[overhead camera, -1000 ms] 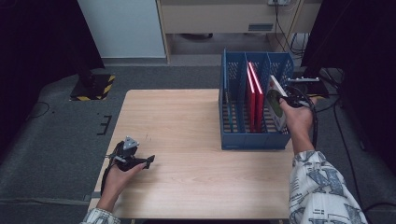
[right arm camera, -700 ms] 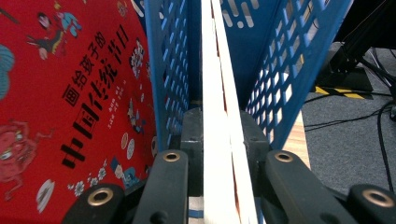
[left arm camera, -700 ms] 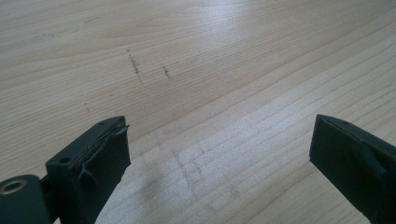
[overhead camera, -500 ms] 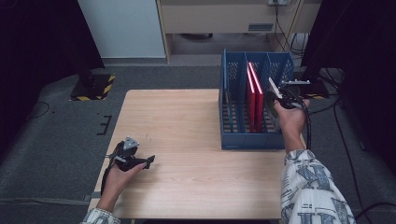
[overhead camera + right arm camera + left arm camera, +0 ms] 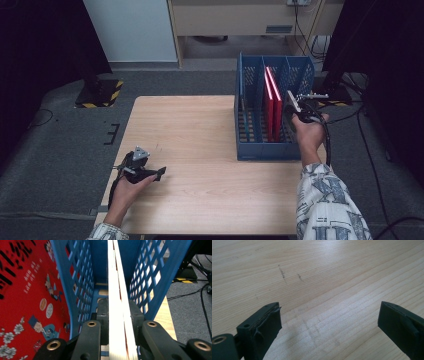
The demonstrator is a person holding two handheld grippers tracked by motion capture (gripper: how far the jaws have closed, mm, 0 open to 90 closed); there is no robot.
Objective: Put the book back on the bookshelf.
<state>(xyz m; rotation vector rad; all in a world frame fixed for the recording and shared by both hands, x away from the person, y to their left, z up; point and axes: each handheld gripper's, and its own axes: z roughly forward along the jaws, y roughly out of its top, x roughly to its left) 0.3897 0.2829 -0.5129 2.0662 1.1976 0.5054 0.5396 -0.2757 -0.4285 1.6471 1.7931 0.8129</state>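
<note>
Looking down from the high view, a person's right tongs [image 5: 291,106] hold a thin pale-edged book [image 5: 290,99] upright over the right-hand compartment of a blue perforated plastic file rack [image 5: 252,150], which stands on the right part of a light wooden counter [image 5: 200,130]; two red books [image 5: 272,102] stand in the middle compartment just beside it, and the left tongs [image 5: 159,173] rest well apart on the counter's near left. Seen from the left gripper view, those left tongs [image 5: 329,322] gape open over bare wood with nothing between them. Seen from the right gripper view, the right tongs [image 5: 117,312] are clamped on the thin book [image 5: 115,290], whose long edge runs straight ahead between the blue lattice walls [image 5: 147,277], so the slot lies directly below, and the red cover [image 5: 25,302] shows behind the left wall.
</note>
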